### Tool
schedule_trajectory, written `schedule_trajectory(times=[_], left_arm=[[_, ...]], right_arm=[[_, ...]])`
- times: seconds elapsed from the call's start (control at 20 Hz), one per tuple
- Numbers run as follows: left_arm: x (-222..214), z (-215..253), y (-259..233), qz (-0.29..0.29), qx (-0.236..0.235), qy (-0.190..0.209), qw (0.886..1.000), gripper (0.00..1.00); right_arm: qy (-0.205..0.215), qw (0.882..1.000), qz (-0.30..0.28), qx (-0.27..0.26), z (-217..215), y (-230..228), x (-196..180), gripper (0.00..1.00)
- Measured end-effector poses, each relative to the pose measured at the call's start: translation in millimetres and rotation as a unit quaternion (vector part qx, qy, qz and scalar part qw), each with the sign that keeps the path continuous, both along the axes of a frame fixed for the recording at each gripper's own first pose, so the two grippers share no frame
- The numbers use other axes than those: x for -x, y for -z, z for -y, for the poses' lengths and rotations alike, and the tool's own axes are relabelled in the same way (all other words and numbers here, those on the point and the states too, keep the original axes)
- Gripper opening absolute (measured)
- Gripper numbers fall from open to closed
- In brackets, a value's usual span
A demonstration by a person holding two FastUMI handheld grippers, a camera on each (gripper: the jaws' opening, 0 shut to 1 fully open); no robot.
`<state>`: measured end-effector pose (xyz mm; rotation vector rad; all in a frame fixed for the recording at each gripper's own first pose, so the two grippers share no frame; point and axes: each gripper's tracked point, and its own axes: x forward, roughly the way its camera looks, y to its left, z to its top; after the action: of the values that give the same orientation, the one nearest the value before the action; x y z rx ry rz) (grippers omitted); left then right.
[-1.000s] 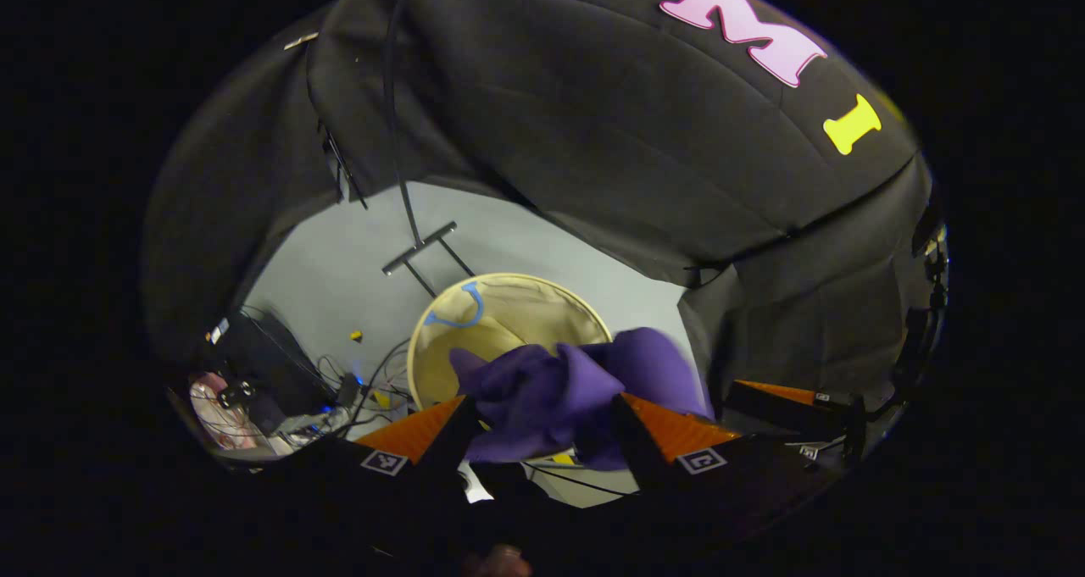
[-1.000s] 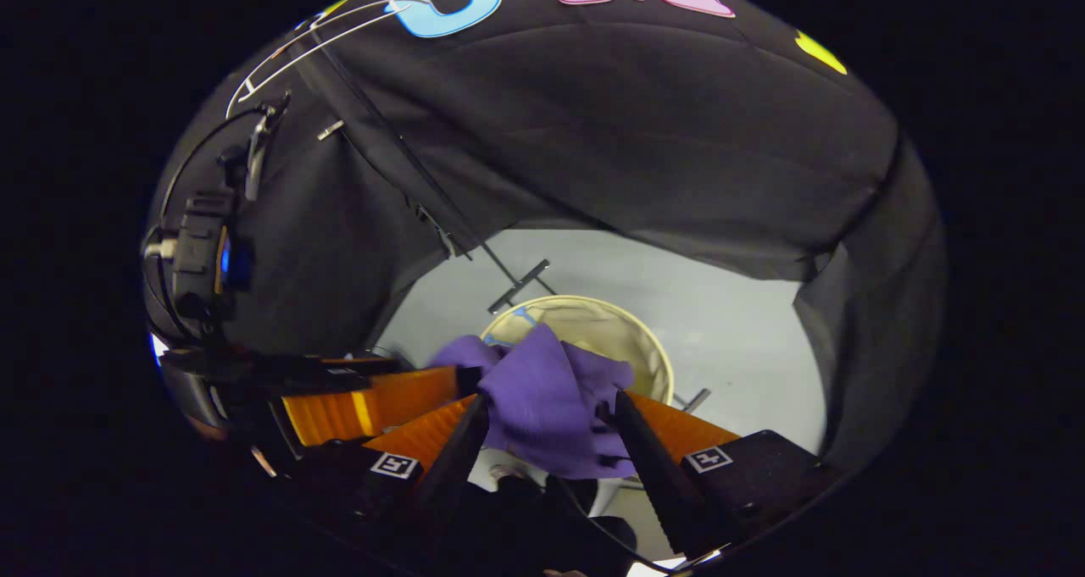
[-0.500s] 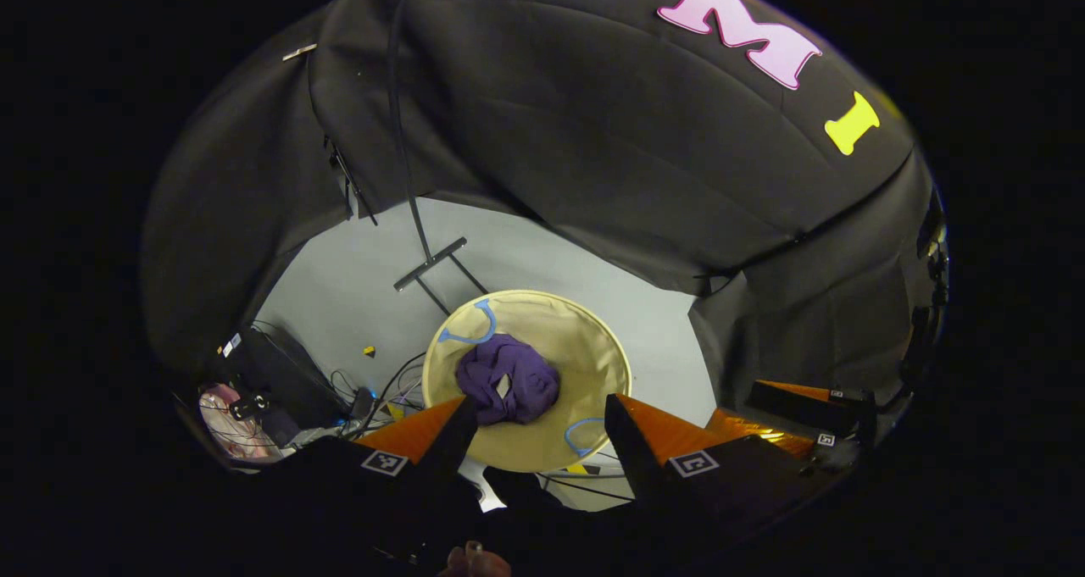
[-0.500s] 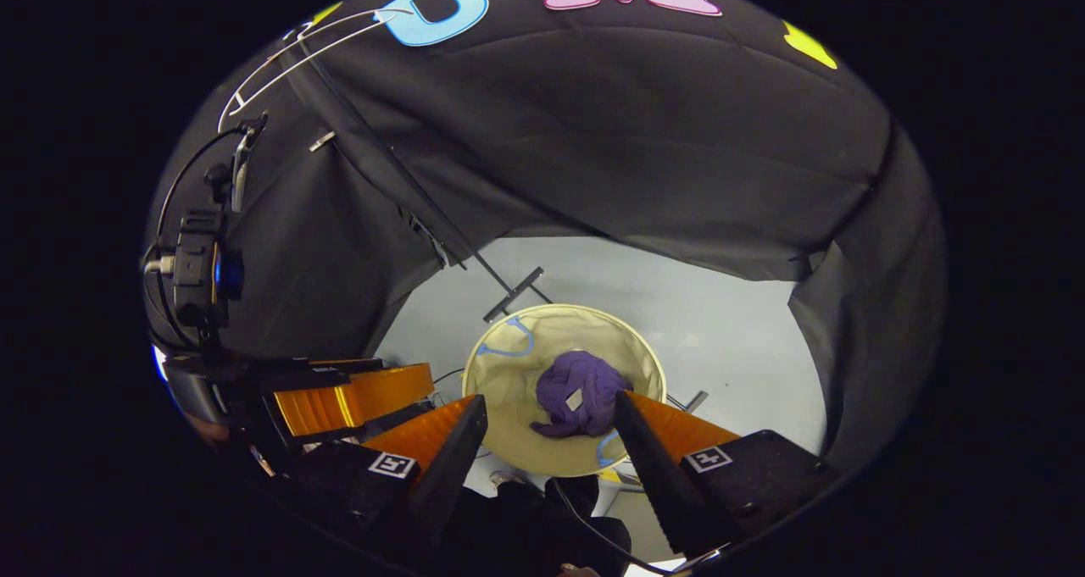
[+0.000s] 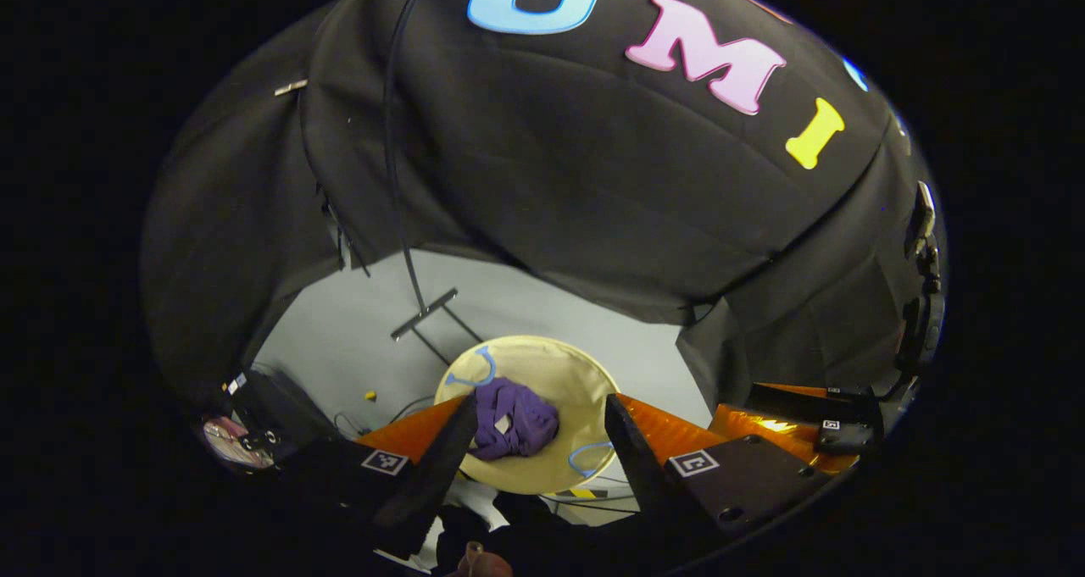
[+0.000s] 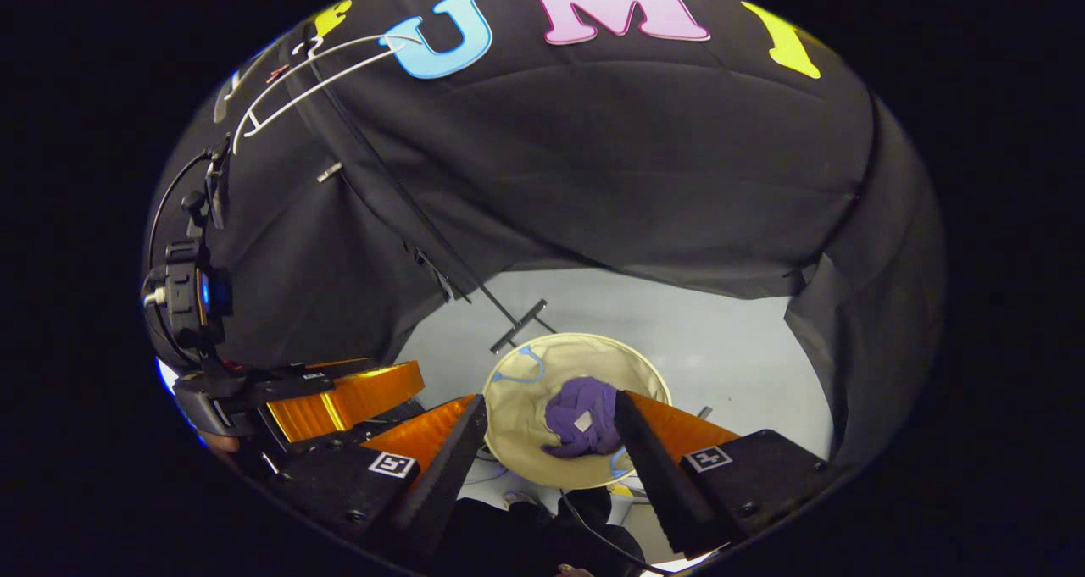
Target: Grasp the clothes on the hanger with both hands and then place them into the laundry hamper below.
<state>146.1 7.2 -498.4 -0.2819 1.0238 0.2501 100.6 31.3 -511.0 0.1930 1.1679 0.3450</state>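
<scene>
The purple clothes (image 5: 511, 418) lie bunched in a heap inside the round cream laundry hamper (image 5: 555, 365), a little toward 9 o'clock of its middle in the left gripper view and nearer its middle in the right gripper view (image 6: 581, 416); a small pale tag shows on top of the heap. The left gripper (image 5: 536, 441) hangs above the hamper with its jaws spread wide and nothing between them, and the right gripper (image 6: 549, 446) likewise stands wide apart and empty over the rim. In the right gripper view the bare white hanger (image 6: 322, 73) sits up at 11 o'clock against the booth wall, on a thin dark stand pole (image 6: 424, 221) whose foot meets the grey floor (image 6: 720, 340) just beyond the hamper at 12 o'clock. The placing looks done. The remaining risk, as I judge it, is small: cables trail on the floor just beside the hamper's near rim, and a careless pull-back of either gripper could catch them or nudge the light hamper over, spilling the clothes.
</scene>
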Motion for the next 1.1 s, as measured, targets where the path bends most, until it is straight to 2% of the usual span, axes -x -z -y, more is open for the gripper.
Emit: schedule_trajectory(times=[0.15,0.3,0.5,0.65,0.75,0.9,1.0,1.1], left_arm=[[4,-5,-38,0.046,-0.015,0.027,0.998,0.95],[9,-11,-90,0.105,-0.030,0.061,0.992,0.96],[23,-24,-147,0.167,-0.058,0.105,0.979,0.95],[31,-30,-188,0.212,-0.065,0.125,0.967,0.95],[41,-33,-213,0.252,-0.069,0.141,0.955,0.96],[52,-32,-266,0.320,-0.078,0.164,0.930,0.95],[62,-37,-305,0.363,-0.087,0.164,0.913,0.92],[76,-37,-339,0.404,-0.096,0.165,0.895,0.95]], right_arm=[[0.013,0.999,0.039,0.001,-9,-34,1,0.99],[0.029,0.995,0.098,0.013,-17,-74,-2,0.99],[0.050,0.982,0.180,0.034,-21,-130,-4,0.99],[0.064,0.968,0.241,0.043,-29,-178,2,1.00],[0.080,0.955,0.284,0.031,-38,-217,1,0.99],[0.102,0.932,0.347,0.007,-51,-271,2,0.98],[0.104,0.914,0.391,0.014,-54,-304,8,0.98],[0.105,0.894,0.434,0.024,-60,-335,15,0.98]])
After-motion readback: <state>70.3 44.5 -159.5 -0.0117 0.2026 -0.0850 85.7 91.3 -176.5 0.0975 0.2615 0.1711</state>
